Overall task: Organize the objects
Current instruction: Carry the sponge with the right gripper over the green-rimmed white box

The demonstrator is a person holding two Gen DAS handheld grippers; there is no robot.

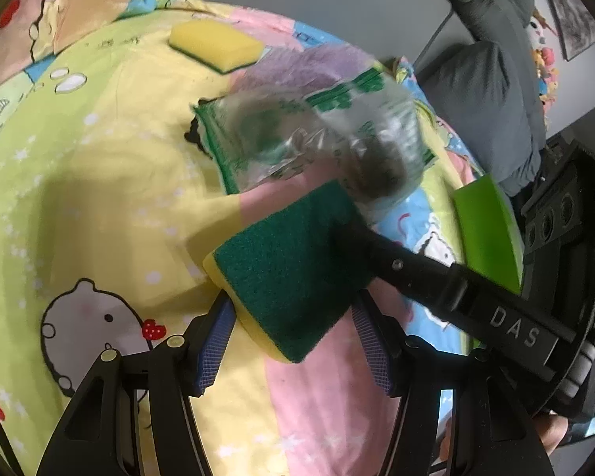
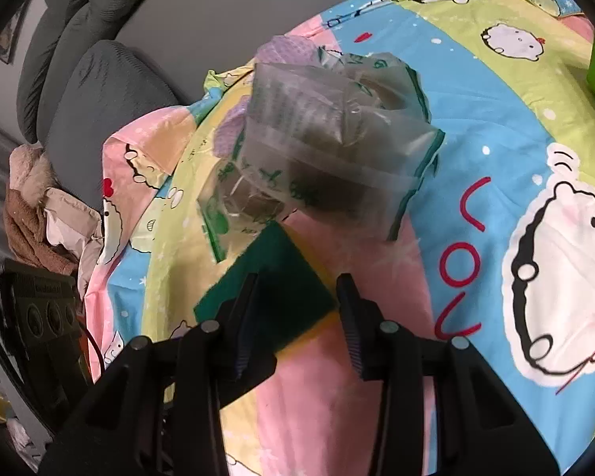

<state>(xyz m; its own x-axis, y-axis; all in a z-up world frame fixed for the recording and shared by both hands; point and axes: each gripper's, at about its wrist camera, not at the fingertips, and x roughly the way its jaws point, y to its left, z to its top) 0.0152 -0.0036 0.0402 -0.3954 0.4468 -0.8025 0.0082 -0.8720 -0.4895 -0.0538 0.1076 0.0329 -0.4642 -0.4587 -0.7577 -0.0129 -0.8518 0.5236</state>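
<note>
Two grippers on one sponge [image 1: 285, 273]; left gripper [image 1: 293, 341] clamps its yellow-and-green body, right gripper [image 2: 297, 317] stands parted, not pinching. Clear bag [image 1: 321, 139] lies at 12 o'clock of the sponge, touching its far edge; push in crooked and the floppy mouth probably folds shut.

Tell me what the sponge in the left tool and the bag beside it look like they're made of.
Sponge: yellow foam under a dark green scouring layer, fibrous and matte. Bag: thin clear plastic film, glossy and crinkled, with green print; blurred, so the contents cannot be told.
</note>
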